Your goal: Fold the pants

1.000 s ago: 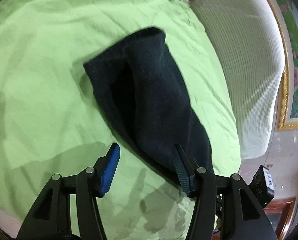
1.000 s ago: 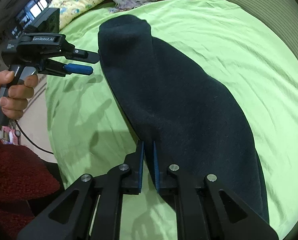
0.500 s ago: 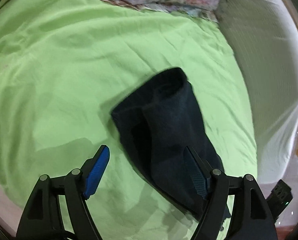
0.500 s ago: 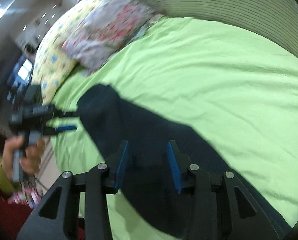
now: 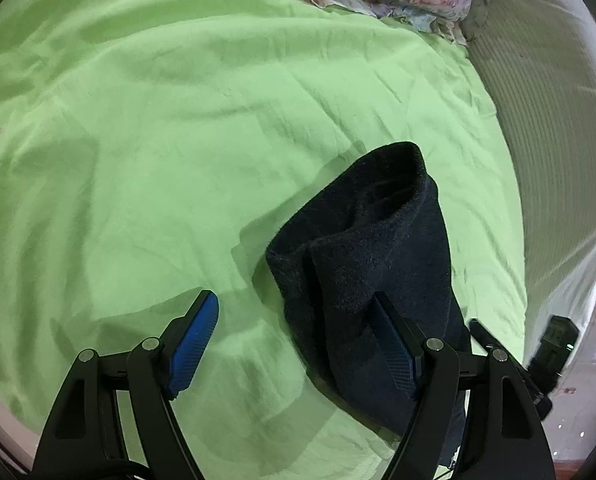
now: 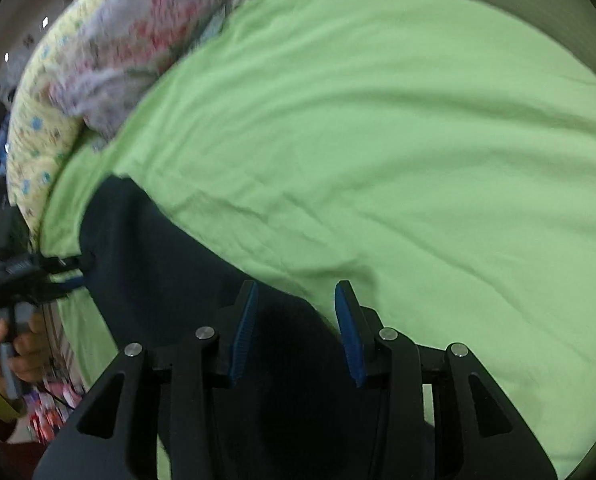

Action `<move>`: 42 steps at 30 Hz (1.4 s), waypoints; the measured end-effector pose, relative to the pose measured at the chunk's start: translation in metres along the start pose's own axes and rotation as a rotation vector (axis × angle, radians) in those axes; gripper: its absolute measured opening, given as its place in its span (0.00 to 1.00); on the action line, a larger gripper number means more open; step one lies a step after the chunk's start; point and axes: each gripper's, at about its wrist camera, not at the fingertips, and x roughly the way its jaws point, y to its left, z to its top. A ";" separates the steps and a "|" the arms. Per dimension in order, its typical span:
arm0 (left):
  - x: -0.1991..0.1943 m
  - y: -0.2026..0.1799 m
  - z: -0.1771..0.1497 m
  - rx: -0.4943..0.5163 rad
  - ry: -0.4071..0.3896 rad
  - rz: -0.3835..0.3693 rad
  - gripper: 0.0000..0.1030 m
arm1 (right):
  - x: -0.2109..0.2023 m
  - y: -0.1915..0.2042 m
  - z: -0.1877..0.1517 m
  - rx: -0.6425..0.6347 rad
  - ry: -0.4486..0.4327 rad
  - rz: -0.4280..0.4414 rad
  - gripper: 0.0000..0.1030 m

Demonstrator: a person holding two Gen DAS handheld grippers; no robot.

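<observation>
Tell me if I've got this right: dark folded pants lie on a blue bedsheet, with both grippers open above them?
Not quite. The bedsheet is light green, not blue; only the gripper pads are blue. The left wrist view shows it plainly. The rest holds: the dark folded pants lie on it, and the left gripper and right gripper are open above them.

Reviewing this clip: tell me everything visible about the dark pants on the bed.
The pants are dark navy, fuzzy, fleece-like fabric, lying folded lengthwise on the green sheet as a long strip. The far end shows a rounded, slightly open cuff or hem. The open left gripper has one pad against the fabric's edge; the open right gripper hovers over the other end, gripping nothing.
</observation>
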 end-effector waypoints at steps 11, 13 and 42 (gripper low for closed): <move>0.019 -0.009 0.006 0.055 -0.007 -0.041 0.49 | 0.020 0.009 -0.005 -0.100 0.097 -0.023 0.17; 0.023 -0.014 0.008 0.094 0.008 -0.065 0.33 | 0.014 0.010 -0.008 -0.112 0.082 -0.023 0.13; -0.018 -0.023 0.048 0.424 -0.120 -0.139 0.39 | -0.005 0.016 0.018 0.069 -0.177 -0.201 0.20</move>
